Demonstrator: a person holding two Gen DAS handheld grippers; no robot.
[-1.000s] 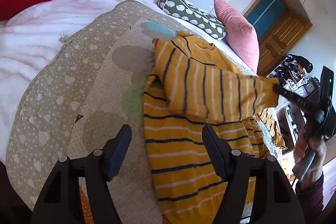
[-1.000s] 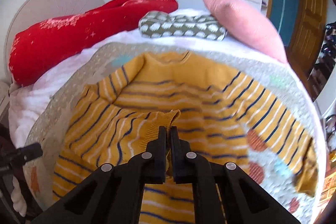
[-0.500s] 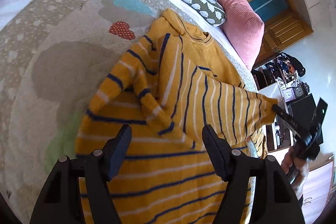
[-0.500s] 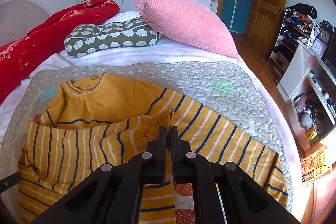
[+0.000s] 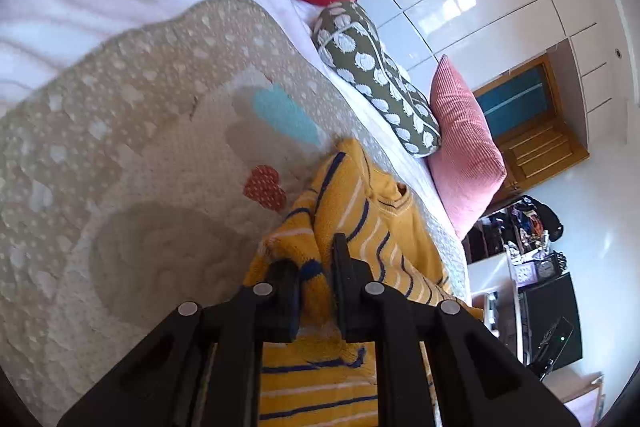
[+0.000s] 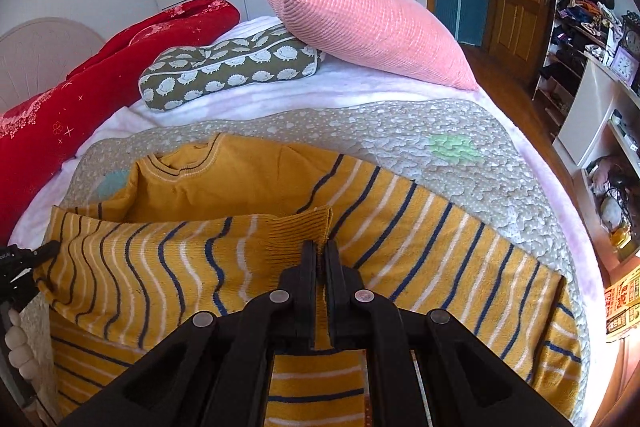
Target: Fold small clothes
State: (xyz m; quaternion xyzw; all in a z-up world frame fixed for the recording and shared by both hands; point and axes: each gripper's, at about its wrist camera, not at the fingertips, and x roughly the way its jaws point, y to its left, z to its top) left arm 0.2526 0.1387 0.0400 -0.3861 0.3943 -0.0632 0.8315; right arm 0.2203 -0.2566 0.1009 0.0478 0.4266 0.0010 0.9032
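Left wrist view: the left gripper [image 5: 316, 275] has a bunched fold of the yellow striped sweater [image 5: 360, 223] between its fingers. The jaws are closing, and the knit fills the narrow gap between them. The sweater lies on the dotted grey quilt [image 5: 132, 131], on the side toward the pink pillow [image 5: 464, 151]. Its collar sits beyond the fingertips, toward that pillow, and its striped body runs back under the gripper.

Right wrist view: the right gripper [image 6: 319, 259] is pressed together, pinching the ribbed cuff of one sleeve [image 6: 304, 227]. That sleeve is drawn across the sweater's chest, with its long axis crosswise below the collar [image 6: 184, 163] on the side away from the pink pillow [image 6: 372, 27]. At the sleeve's shoulder end, the left gripper [image 6: 28, 259] and a hand [image 6: 18, 343] show at the frame edge. The other sleeve [image 6: 460, 251] lies spread flat on the quilt [image 6: 400, 131], slanting away from the pillow.

Judgement: both tools sit on one sleeve, one at each end. The next move likely depends on laying this sleeve straight along its crosswise line. The right tool is nearer the cuff and the left nearer the shoulder fold.
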